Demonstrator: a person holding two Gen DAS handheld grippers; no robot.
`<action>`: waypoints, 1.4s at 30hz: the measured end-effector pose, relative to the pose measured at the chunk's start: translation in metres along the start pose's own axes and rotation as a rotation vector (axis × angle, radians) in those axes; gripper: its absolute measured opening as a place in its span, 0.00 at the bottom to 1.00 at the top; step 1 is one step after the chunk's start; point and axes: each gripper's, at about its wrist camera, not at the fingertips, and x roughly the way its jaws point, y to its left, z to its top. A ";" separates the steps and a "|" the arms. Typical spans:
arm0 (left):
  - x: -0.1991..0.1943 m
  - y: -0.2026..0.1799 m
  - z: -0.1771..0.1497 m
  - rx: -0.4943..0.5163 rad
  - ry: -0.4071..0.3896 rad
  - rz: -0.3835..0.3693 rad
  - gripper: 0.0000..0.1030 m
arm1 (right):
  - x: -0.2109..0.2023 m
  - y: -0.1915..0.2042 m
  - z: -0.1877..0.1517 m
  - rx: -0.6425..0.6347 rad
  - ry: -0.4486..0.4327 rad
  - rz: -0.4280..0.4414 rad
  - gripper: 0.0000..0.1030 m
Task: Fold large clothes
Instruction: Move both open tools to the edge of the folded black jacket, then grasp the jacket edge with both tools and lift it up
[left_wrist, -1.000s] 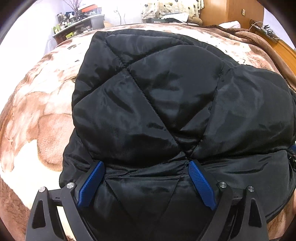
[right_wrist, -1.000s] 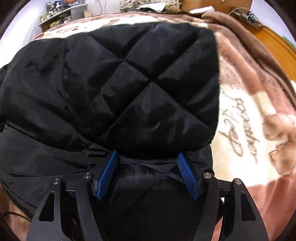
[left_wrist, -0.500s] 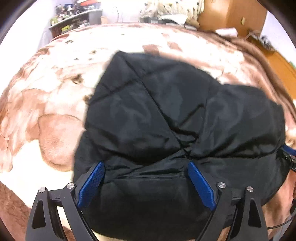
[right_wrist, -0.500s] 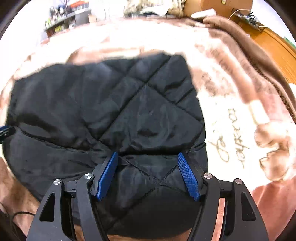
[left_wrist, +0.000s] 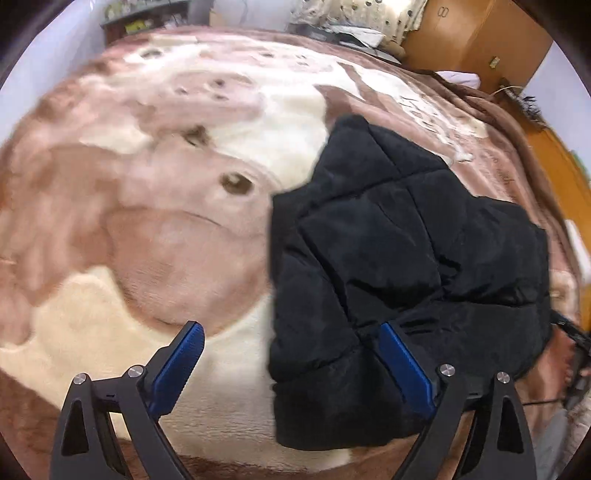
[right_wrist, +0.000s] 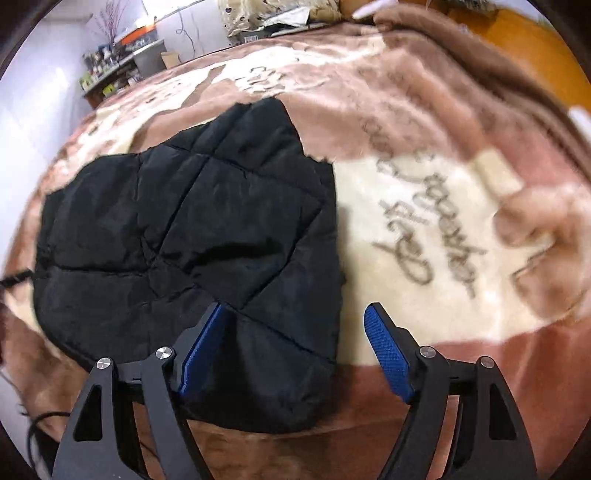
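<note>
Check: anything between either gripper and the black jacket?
Nothing visible. The folded black jacket lies bare on the blanket; left gripper and right gripper are both open, each with one finger overlapping the jacket's edge in its view.

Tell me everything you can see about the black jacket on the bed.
The black jacket is a puffy, diamond-quilted garment of slightly shiny fabric, folded into a compact, roughly rectangular bundle. It lies flat on the brown and cream plush blanket. No sleeves or zipper show. Neither gripper holds it; both are open above its near edge.

The folded jacket (left_wrist: 406, 258) lies on the blanket (left_wrist: 166, 240), shelves (right_wrist: 110, 74) behind it.
</note>
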 end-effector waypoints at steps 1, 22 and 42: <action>0.004 0.001 -0.004 -0.001 0.014 -0.016 0.96 | 0.008 0.003 0.008 0.012 0.006 0.014 0.75; 0.097 -0.001 0.001 -0.059 0.191 -0.198 1.00 | 0.038 -0.019 0.030 0.031 0.042 0.181 0.75; 0.129 -0.050 0.019 0.011 0.238 -0.091 1.00 | 0.132 -0.037 0.059 0.082 0.228 0.474 0.99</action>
